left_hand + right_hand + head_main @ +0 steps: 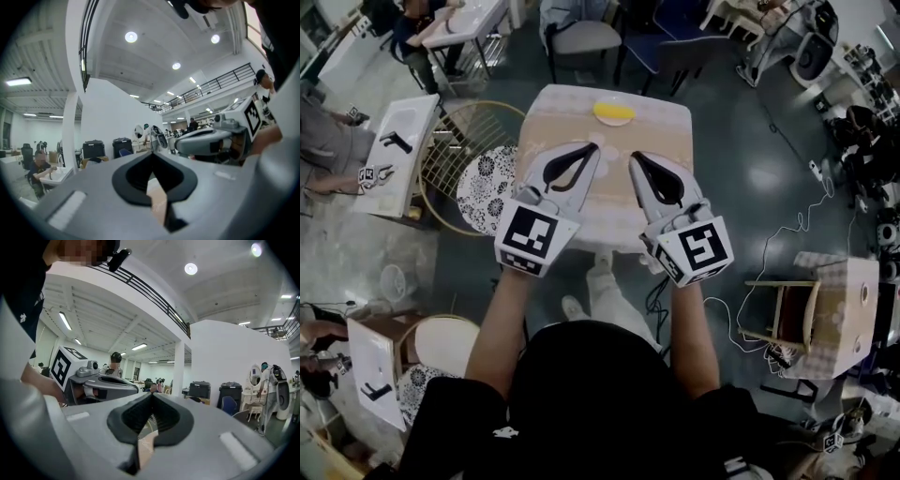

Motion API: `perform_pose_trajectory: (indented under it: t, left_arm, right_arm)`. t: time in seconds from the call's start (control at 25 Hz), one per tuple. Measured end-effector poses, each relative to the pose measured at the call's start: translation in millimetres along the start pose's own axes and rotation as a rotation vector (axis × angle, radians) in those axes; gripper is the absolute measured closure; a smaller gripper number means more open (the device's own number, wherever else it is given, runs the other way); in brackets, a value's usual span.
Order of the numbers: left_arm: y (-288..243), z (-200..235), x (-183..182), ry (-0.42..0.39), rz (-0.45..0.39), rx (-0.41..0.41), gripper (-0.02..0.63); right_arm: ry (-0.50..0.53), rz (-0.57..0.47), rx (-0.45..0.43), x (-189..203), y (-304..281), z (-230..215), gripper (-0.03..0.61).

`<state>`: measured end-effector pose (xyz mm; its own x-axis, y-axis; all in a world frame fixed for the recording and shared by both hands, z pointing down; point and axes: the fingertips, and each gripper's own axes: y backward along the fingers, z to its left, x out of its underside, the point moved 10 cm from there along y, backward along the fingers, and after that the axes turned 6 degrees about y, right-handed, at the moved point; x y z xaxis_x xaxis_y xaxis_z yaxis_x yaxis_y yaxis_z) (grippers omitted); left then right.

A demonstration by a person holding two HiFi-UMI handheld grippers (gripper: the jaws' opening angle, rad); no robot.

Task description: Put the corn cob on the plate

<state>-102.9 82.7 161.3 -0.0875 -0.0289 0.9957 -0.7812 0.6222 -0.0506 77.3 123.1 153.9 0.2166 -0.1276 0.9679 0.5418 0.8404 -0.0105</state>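
In the head view a small table with a lace cloth [675, 122] stands below me, and a yellow plate [613, 112] sits near its far edge. I can pick out no corn cob in any view. Both grippers are held level, side by side over the table's near half. The jaws of my left gripper [598, 146] are shut with nothing between them, and so are those of my right gripper [633, 157]. The left gripper view looks along the closed jaws of the left gripper [151, 153] into the hall, with the right gripper [211, 140] beside it. The right gripper view shows the shut right gripper [151, 393].
A round wicker chair with a patterned cushion [485, 183] stands against the table's left side. White side tables [398, 150] are further left. A wooden stool [787, 314] and a trailing white cable [769, 244] lie to the right. More chairs [581, 37] stand beyond the table.
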Motion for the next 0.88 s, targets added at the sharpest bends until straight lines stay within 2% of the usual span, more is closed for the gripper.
perform_pose_trajectory:
  t: [0.44, 0.88]
  left_arm:
    - [28, -20, -5, -0.005, -0.026, 0.016, 0.606]
    - [39, -25, -16, -0.016, -0.044, 0.013, 0.607]
  right_arm:
    - [0.006, 0.002, 0.021, -9, 26, 28, 0.577]
    - [0.017, -0.027, 0.008, -23, 31, 36, 0.577]
